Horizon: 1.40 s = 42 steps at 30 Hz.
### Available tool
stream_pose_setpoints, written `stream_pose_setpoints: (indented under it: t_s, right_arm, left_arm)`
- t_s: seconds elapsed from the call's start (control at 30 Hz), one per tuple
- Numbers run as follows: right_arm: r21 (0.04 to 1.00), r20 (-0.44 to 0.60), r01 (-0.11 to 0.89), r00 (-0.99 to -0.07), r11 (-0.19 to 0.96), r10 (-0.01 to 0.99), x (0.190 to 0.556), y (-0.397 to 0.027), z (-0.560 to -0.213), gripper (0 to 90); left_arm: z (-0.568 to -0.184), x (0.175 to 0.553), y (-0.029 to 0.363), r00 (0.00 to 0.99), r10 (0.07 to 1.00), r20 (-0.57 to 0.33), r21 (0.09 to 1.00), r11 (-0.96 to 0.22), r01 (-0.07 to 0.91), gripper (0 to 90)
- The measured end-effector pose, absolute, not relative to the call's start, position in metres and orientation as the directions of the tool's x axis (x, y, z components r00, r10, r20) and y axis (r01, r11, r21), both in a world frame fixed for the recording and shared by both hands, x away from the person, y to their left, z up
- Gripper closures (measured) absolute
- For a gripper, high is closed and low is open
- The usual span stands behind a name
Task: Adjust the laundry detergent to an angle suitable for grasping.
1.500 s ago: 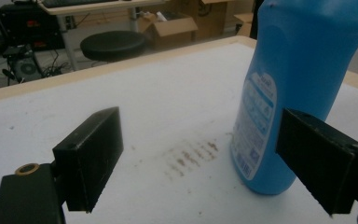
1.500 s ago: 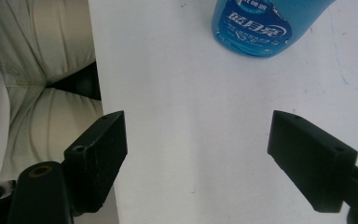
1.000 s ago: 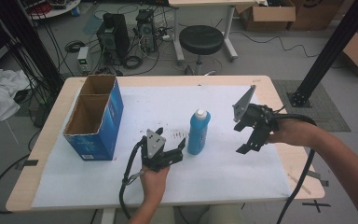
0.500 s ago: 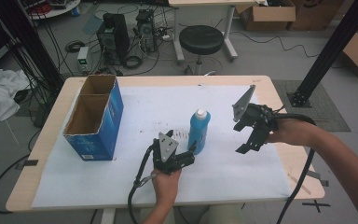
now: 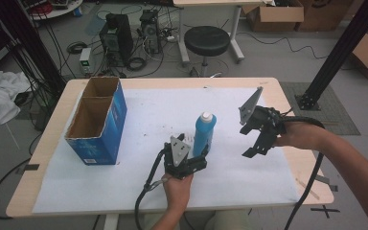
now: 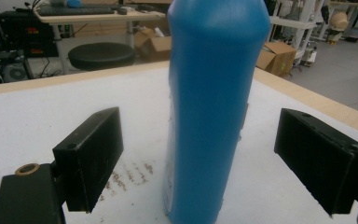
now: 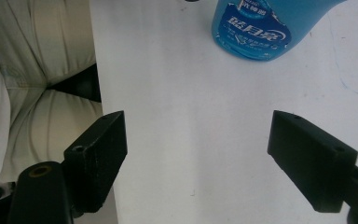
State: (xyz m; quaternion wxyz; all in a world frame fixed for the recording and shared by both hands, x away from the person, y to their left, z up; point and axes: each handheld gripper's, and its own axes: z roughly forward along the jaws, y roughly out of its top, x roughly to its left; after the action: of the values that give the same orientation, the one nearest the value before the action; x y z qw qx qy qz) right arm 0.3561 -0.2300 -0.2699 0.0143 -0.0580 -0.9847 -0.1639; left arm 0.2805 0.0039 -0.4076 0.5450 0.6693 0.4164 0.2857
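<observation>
- A blue cardboard box (image 5: pixel 97 124) stands open-topped on the left part of the white sheet (image 5: pixel 139 115) that covers the table (image 5: pixel 287 96); no tool is near it.
- The left gripper (image 5: pixel 191 155) sits low over the sheet, held from below by the person's left hand (image 5: pixel 177 187). In the left gripper view its jaws stand wide apart, one on each side of the blue bottle (image 6: pixel 214 107), with a clear gap between each pad and the plastic. It grasps nothing.
- The blue bottle (image 5: pixel 204 133) stands upright with a white cap near the middle of the sheet, its lower body between the left gripper's jaws.
- The right gripper (image 5: pixel 258 143) is held above the sheet to the right of the bottle, well apart from it, pointing down. In the right gripper view its jaws are spread wide over bare white sheet, holding and touching nothing; the bottle's labelled base (image 7: pixel 256 32) lies beyond them.
</observation>
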Motion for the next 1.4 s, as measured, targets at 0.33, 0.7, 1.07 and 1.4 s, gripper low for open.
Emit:
stream_pose_setpoints:
  t_s: [0.33, 0.7, 1.07, 1.4]
  right_arm:
    - [0.323, 0.05, 0.117, -0.993, 0.939, 0.106, 0.357, -0.229, -0.27, 19.4]
    - [0.324, 0.053, 0.12, -0.993, 0.938, 0.108, 0.358, -0.231, -0.27, 19.2]
    - [0.329, 0.058, 0.122, -0.992, 0.936, 0.109, 0.36, -0.231, -0.271, 19.1]
    - [0.332, 0.059, 0.12, -0.993, 0.936, 0.107, 0.361, -0.231, -0.271, 19.1]
  left_arm:
    - [-0.408, 0.291, -0.009, 0.482, 0.873, -0.074, 0.964, -0.061, 0.258, 15.8]
    - [-0.412, 0.305, -0.016, 0.475, 0.877, -0.069, 0.961, -0.069, 0.267, 15.8]
    - [-0.418, 0.319, -0.024, 0.475, 0.877, -0.071, 0.959, -0.07, 0.273, 15.8]
    - [-0.422, 0.327, -0.025, 0.47, 0.879, -0.083, 0.956, -0.063, 0.287, 16.1]
